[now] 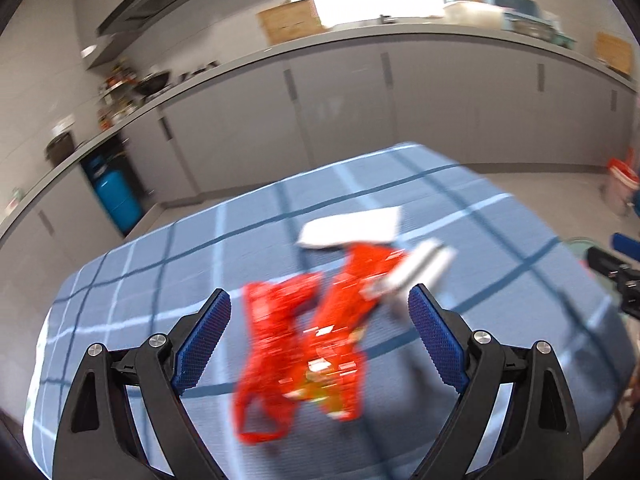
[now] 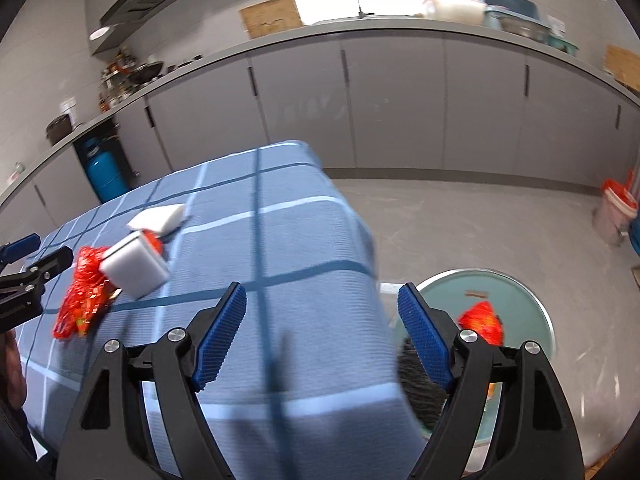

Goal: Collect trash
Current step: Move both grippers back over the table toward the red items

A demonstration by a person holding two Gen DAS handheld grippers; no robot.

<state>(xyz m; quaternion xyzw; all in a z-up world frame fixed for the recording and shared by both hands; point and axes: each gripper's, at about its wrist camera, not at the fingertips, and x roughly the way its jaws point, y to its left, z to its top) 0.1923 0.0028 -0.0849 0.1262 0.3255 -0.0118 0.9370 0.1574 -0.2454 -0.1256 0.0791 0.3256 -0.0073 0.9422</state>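
A crumpled red plastic net bag [image 1: 308,344] lies on the blue checked tablecloth [image 1: 160,264], just ahead of and between the fingers of my open left gripper [image 1: 320,308]. A white foam block [image 1: 416,272] and a flat white foam piece [image 1: 352,226] lie behind it. In the right wrist view the red bag [image 2: 82,292], the block [image 2: 136,268] and the flat piece [image 2: 158,216] sit at the left. My right gripper [image 2: 322,300] is open and empty over the table's right edge. A round green bin [image 2: 516,300] on the floor holds red trash [image 2: 480,320].
Grey kitchen cabinets and a counter [image 2: 360,80] run behind the table. A blue gas cylinder [image 2: 104,174] stands at the left. A bucket with a red bag [image 2: 616,208] stands on the floor at the right. The left gripper's tip [image 2: 36,272] shows at the left edge.
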